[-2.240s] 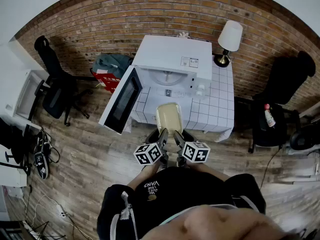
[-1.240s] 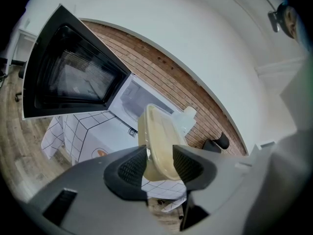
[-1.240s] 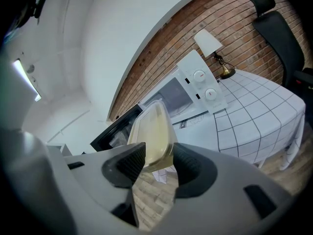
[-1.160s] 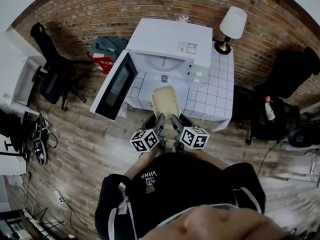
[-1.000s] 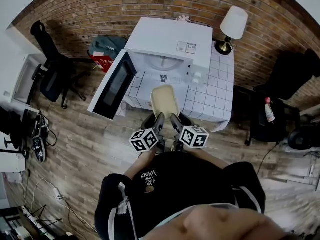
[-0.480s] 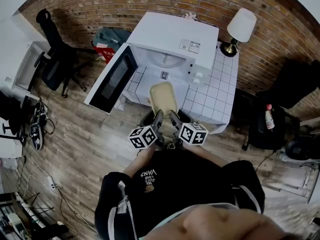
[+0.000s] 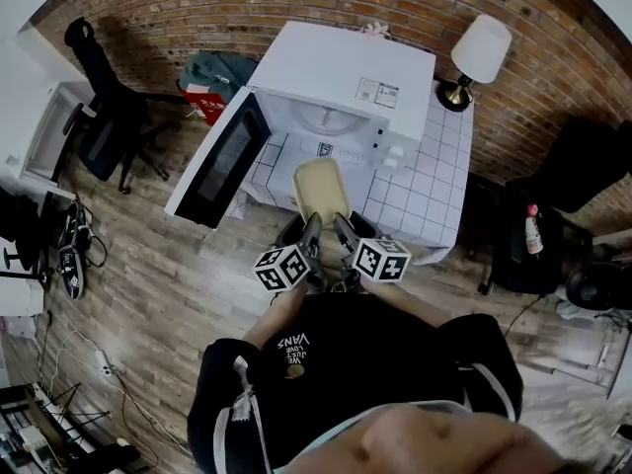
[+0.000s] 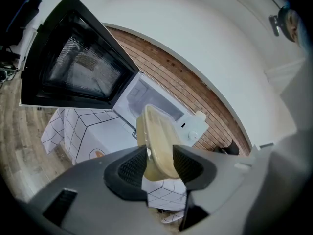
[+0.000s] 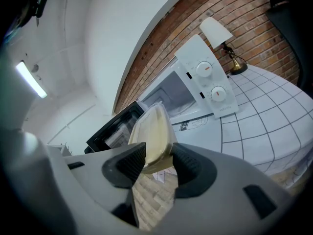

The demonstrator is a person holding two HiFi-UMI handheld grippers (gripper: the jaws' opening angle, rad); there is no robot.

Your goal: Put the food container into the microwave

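- Left tongs (image 8: 160, 161) are clamped on the near left end of the food container (image 8: 155, 140), pads pressing on either face of its rim.
- Right tongs (image 9: 159, 163) are pinching the same container at its near right end; the two tools sit side by side, marker cubes almost touching, just in front of the person's chest.
- The container is a pale, cream-coloured tub with its lid on, held in the air between the pair, long end pointing away from the person.
- It hangs over the front edge of the surface (image 7: 434, 191), which wears a white grid-patterned cloth. It is just short of the microwave (image 7: 346, 72) and not inside.
- The microwave door (image 7: 219, 161) is swung wide to the left and the white cavity is open straight ahead of the tub.
- Two dials (image 9: 204, 69) sit on the panel right of the opening.
- A lamp (image 7: 481, 49) with a white shade stands at the surface's far right corner, against the brick wall.
- A black chair (image 7: 109, 131) stands off to the left on the wooden floor.
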